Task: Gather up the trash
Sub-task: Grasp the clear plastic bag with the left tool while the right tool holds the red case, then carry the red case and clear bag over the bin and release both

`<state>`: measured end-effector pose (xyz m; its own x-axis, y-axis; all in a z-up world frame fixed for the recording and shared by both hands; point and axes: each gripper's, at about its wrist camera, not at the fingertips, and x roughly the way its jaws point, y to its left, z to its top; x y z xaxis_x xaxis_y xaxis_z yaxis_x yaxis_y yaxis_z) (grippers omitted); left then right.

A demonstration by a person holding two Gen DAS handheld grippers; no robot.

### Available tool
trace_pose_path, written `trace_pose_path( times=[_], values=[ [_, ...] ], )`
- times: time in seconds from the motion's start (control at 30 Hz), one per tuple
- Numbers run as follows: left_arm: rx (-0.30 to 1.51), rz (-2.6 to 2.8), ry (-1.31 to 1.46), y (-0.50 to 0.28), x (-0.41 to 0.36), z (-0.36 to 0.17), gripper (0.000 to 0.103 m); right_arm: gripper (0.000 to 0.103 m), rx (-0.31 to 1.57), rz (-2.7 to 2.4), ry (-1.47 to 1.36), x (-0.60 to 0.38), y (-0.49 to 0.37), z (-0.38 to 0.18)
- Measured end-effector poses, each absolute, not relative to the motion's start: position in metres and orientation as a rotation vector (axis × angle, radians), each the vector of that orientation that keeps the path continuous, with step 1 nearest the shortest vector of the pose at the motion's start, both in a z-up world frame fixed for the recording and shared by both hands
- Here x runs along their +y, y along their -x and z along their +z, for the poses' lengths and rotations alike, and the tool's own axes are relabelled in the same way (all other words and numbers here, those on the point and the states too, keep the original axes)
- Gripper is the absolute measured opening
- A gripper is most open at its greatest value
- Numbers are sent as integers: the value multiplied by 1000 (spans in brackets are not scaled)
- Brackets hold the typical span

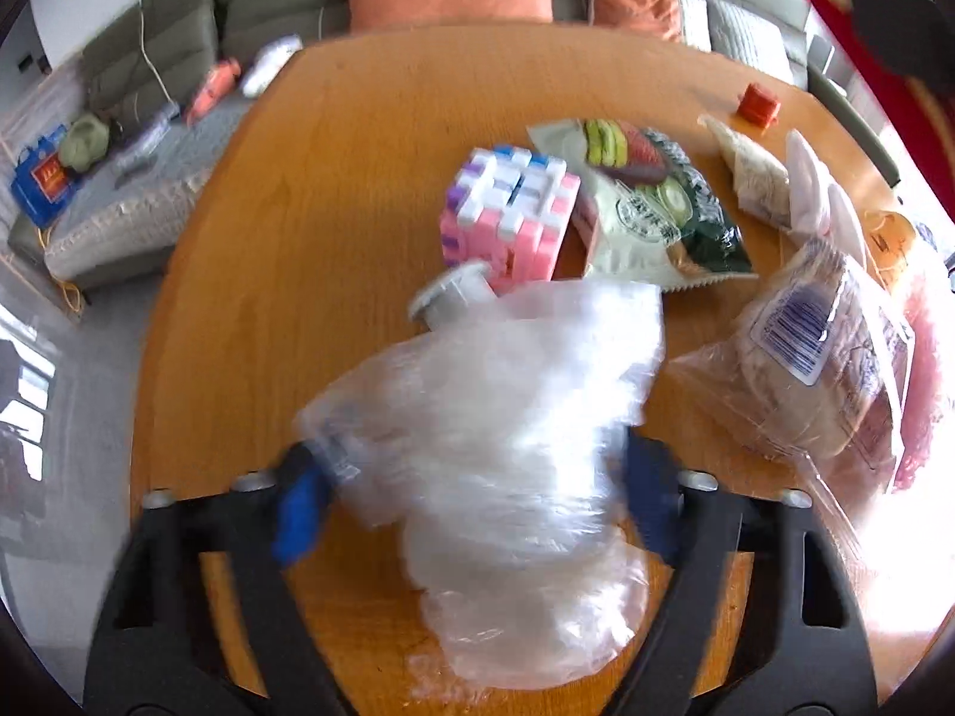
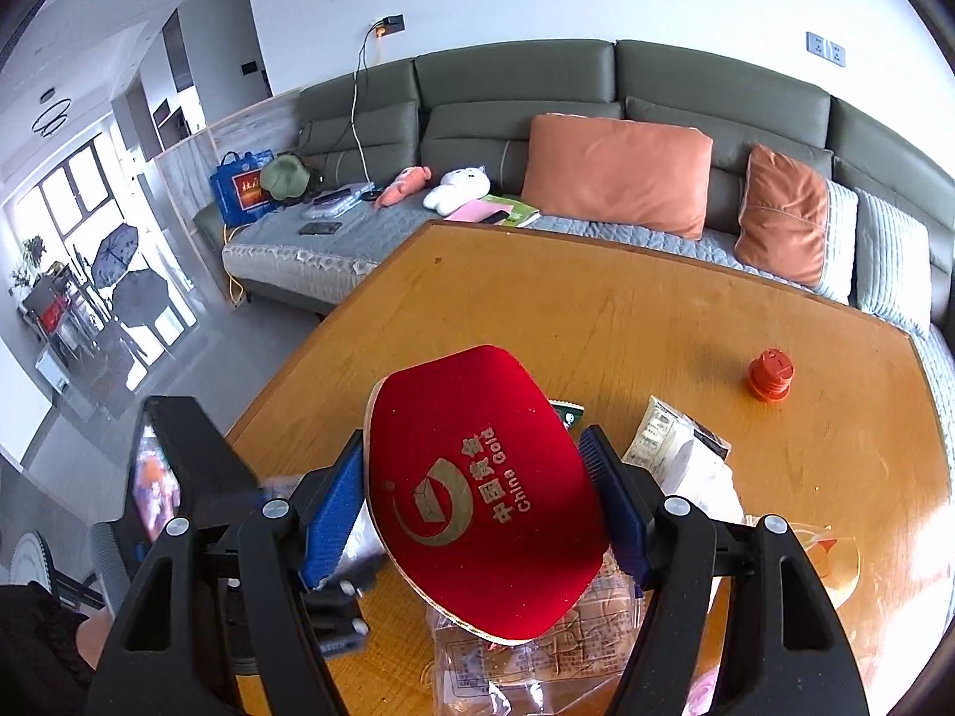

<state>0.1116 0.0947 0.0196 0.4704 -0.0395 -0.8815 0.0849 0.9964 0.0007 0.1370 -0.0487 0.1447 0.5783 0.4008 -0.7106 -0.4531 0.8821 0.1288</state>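
Observation:
A crumpled clear plastic bag (image 1: 507,447) lies on the wooden table (image 1: 358,149), and my left gripper (image 1: 471,453) is shut on it, one blue pad against each side. The picture there is blurred. My right gripper (image 2: 471,441) is shut on a red table tennis paddle (image 2: 483,495), held tilted above the table (image 2: 656,322). More trash lies behind the bag: a green and white snack wrapper (image 1: 644,197), a pale wrapper (image 1: 755,173) and a clear bag of bread with a barcode (image 1: 818,358). The bread bag (image 2: 537,656) shows under the paddle.
A pink, white and blue block cube (image 1: 513,215) and a white cup (image 1: 447,292) stand just behind the bag. An orange cap (image 2: 771,375) sits far right. A grey sofa (image 2: 513,89) with orange cushions runs along the table's far edge.

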Motion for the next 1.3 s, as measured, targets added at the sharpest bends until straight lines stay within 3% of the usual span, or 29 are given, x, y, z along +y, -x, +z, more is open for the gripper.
trace_pose_path(
  times=[0.03,0.5,1.3],
  values=[
    [1081,-93,-25,-110,96,22,55,71,813,500,70,-48,-135,145],
    [1013,-21,88,-34,140,65,55,71,801,586,86,-11,-95,154],
    [995,484,327,134,357,59,56,71,857,1097,272,252,30,140]
  ],
)
